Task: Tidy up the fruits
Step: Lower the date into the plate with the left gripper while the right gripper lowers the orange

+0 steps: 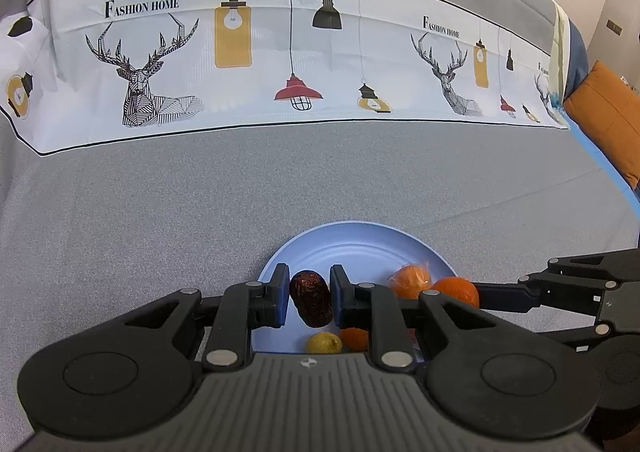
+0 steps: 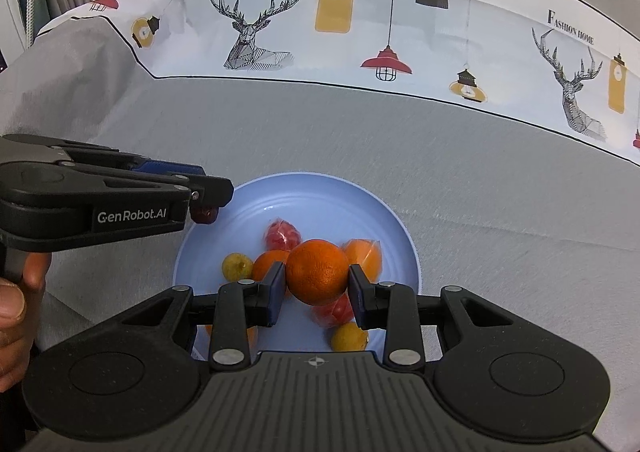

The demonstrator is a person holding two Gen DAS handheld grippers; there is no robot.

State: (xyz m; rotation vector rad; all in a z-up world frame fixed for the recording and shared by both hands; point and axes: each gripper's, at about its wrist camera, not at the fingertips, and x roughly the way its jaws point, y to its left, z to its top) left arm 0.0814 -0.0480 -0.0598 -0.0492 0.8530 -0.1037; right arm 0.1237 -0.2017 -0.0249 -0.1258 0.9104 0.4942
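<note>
While both tools are hovering over the blue plate (image 2: 400, 219), the right gripper (image 2: 317, 284) is clamping a firm orange (image 2: 318, 272) at its widest, and the left gripper (image 1: 309, 298) is pinching a light, wrinkled date (image 1: 311, 298) midway

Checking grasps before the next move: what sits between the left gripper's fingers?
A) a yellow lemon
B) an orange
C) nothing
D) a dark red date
D: in the left wrist view the left gripper has its fingers closed on a wrinkled dark red date over the blue plate; the orange is in the right gripper.
</note>
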